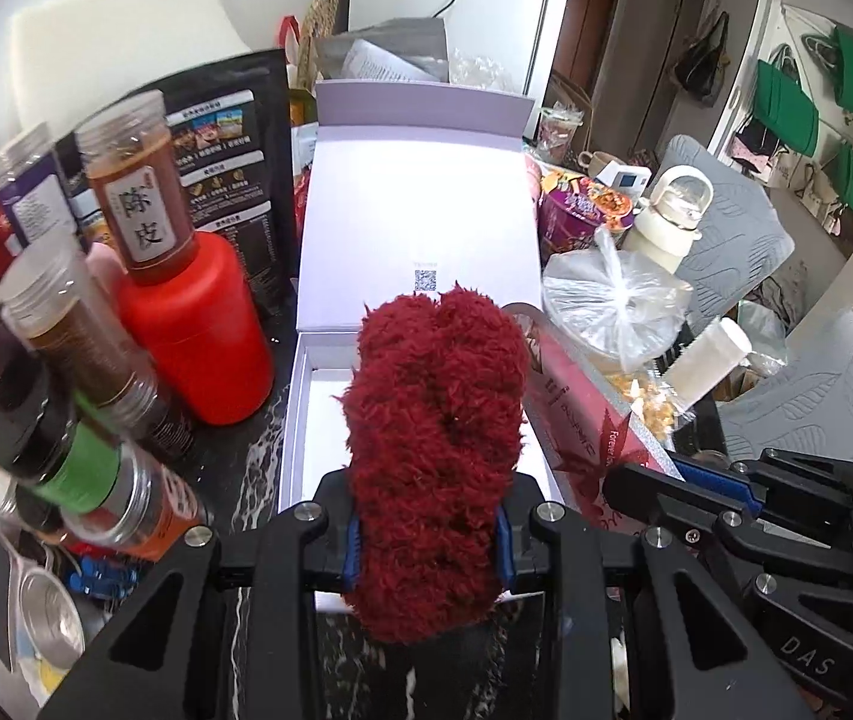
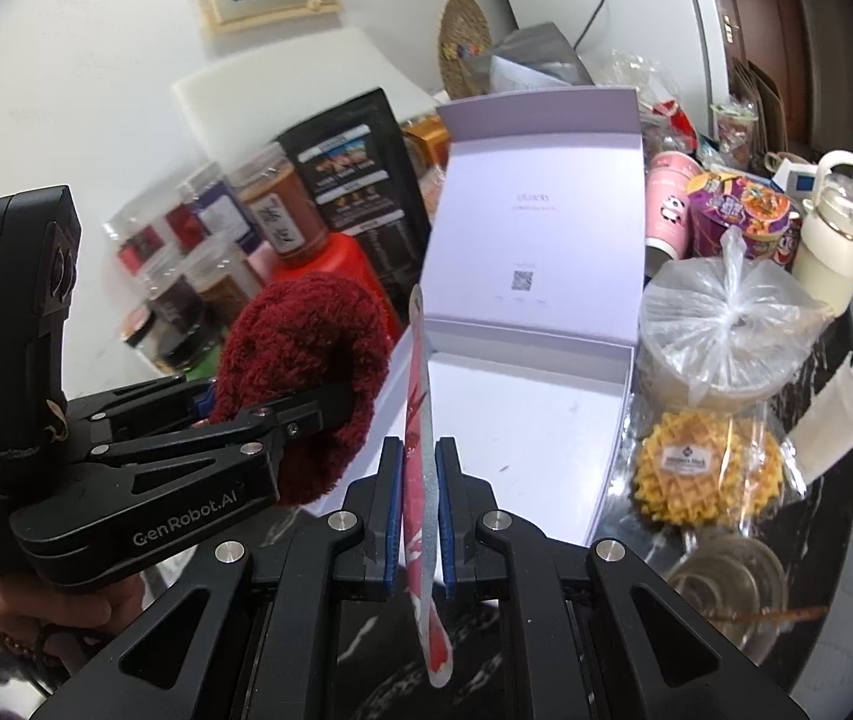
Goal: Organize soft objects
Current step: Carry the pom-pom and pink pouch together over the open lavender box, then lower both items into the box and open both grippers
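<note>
The left gripper (image 1: 426, 546) is closed on a fuzzy dark-red cloth (image 1: 435, 444), its blue pads pressed into the pile at both sides; the cloth stands up between the fingers and hangs over the near edge of the white box (image 1: 330, 372); from the right wrist the same gripper (image 2: 282, 402) shows at the left, held by a hand (image 2: 36, 618) with a bead bracelet, the cloth (image 2: 306, 360) bulging out past its fingers. The right gripper (image 2: 417, 510) is closed on a thin flat pink-and-red packet (image 2: 420, 420), held edge-on and upright just before the box (image 2: 522, 420); the packet (image 1: 582, 420) lies just right of the cloth in the left view. The box is open on the dark marbled tabletop (image 1: 252, 450), its lid (image 1: 420, 192) raised at the back. Left of the box stand a red canister (image 1: 198, 336) and spice jars (image 1: 66, 324); right of it a knotted plastic bag (image 2: 726, 324) and a wrapped waffle (image 2: 708, 474); farther back a cream bottle (image 2: 834, 228) and a white fridge (image 1: 456, 6).
</note>
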The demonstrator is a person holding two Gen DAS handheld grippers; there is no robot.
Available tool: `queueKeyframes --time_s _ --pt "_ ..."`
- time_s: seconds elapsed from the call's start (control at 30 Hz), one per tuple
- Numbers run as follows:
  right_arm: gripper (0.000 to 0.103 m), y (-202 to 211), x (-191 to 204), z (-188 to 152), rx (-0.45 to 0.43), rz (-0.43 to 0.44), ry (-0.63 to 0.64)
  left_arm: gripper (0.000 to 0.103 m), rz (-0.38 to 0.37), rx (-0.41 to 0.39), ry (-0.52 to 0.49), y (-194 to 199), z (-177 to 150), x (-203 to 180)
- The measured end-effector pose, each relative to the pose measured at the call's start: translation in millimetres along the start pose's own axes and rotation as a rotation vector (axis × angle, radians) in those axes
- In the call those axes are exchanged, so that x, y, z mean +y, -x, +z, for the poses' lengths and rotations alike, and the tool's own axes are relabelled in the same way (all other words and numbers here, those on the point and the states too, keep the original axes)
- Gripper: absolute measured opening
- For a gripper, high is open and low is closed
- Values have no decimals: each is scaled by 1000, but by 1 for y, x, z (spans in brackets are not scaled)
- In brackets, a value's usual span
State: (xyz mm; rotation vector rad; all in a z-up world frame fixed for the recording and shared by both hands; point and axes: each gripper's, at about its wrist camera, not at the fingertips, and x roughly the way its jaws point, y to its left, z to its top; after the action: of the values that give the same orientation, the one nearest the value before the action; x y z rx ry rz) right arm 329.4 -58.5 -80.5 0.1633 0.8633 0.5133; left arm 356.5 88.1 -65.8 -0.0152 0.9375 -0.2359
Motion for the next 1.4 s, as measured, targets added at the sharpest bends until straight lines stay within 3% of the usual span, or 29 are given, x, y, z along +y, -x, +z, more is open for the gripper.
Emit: queueKeyframes --time_s 0.73,0.83,0.9,0.97,1.03,1.23,1.3,1.37,1.4 --pt "10 -96 -48 14 113 -117 -94 31 12 130 -31 -105 14 27" --pt "11 -102 -50 15 123 -153 -90 33 55 115 -53 -110 17 25" --pt "13 -104 -51 17 122 -161 -97 34 61 108 -79 -112 20 23" --pt "31 -105 -52 17 126 -174 -100 34 68 123 -95 -117 23 22" --pt "39 -104 -52 18 121 -182 -106 35 82 134 -99 -120 24 22" --pt "40 -95 -49 19 114 -203 -93 36 100 153 -109 -121 26 18" --pt "40 -90 -48 20 108 -206 -89 41 114 154 -110 -120 27 16" --pt "40 -87 -46 20 103 -210 -86 54 121 151 -110 -116 26 14" --pt "40 -84 -46 20 100 -212 -85 70 127 142 -110 -113 26 13"
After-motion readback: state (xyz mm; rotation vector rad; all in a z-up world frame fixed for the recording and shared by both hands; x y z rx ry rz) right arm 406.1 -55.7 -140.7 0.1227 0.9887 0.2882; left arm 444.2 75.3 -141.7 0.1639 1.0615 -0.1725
